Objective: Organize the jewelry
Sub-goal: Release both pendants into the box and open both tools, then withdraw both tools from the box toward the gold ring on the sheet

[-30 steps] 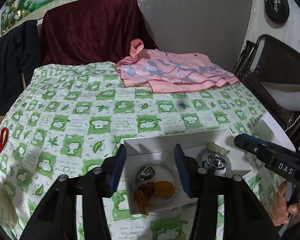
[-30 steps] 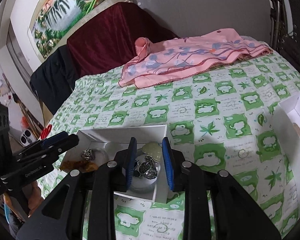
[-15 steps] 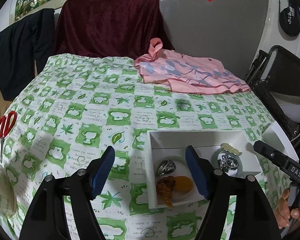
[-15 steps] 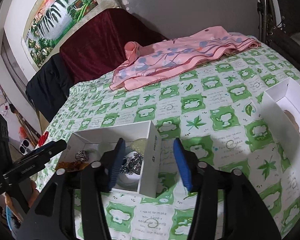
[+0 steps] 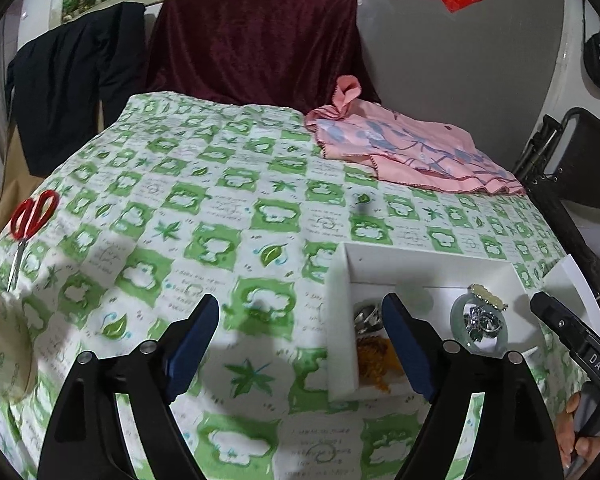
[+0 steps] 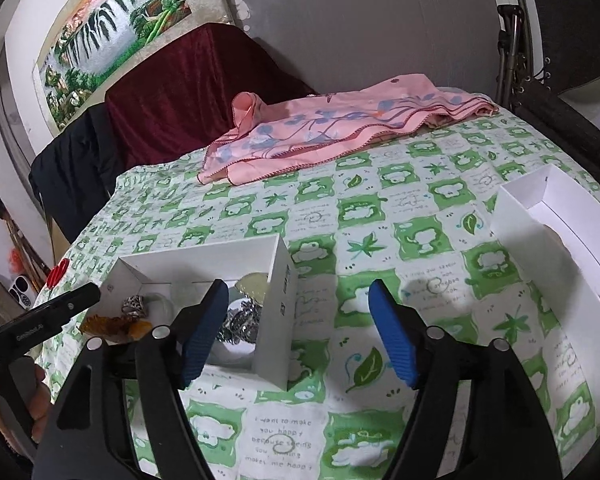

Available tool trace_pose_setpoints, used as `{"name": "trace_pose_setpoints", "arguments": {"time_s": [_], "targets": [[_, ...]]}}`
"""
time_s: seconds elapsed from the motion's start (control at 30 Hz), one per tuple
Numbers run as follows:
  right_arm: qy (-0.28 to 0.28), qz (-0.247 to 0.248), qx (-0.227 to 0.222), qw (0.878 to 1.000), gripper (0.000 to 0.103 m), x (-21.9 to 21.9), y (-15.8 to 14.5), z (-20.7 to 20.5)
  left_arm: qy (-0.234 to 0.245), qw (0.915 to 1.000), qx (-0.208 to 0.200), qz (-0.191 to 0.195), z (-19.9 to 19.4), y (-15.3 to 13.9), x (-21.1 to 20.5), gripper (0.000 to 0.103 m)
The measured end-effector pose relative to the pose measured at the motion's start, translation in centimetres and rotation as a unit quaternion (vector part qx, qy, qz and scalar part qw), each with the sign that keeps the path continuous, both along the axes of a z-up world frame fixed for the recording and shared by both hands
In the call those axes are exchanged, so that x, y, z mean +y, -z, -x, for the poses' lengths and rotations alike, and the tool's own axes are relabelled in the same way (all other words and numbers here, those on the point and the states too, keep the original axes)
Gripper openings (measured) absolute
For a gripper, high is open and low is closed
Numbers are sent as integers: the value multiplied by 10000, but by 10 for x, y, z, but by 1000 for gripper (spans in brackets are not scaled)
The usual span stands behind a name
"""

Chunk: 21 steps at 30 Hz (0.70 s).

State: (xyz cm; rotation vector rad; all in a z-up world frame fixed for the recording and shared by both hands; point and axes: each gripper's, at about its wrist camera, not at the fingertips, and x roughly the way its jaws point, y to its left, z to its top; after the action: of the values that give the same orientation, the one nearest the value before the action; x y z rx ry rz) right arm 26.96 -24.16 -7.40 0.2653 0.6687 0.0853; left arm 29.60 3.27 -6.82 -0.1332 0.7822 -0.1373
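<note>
On green-checked tablecloth (image 5: pixel 228 208): our left gripper (image 5: pixel 300 344) and right gripper (image 6: pixel 296 328) now spread wide, empty, backed off white jewelry box (image 6: pixel 278 312). Bangle (image 5: pixel 480 326), ring (image 5: pixel 366 316), amber beads (image 5: pixel 374 360) inside. Probably lid (image 6: pixel 556 224) next.

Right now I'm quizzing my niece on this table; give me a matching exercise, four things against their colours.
Things:
1. scissors
2. jewelry box
3. folded scarf
4. draped cloth behind the table

Colours:
A. white
B. pink with blue flowers
C. dark maroon
D. red handles

Pairs: 1-D, 2-A, 3-B, 4-C
</note>
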Motion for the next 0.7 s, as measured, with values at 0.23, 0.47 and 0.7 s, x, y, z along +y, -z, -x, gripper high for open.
{"name": "trace_pose_setpoints", "arguments": {"time_s": [0.23, 0.47, 0.7], "targets": [[99, -131, 20, 9999, 69, -3, 3, 13, -144, 9998, -66, -108, 19, 0, 3, 83], [113, -220, 57, 9997, 69, -1, 5, 25, -183, 9993, -164, -291, 36, -1, 0, 87], [87, -268, 56, 9996, 70, 2, 6, 38, -122, 9987, -212, -455, 54, 0, -5, 87]]}}
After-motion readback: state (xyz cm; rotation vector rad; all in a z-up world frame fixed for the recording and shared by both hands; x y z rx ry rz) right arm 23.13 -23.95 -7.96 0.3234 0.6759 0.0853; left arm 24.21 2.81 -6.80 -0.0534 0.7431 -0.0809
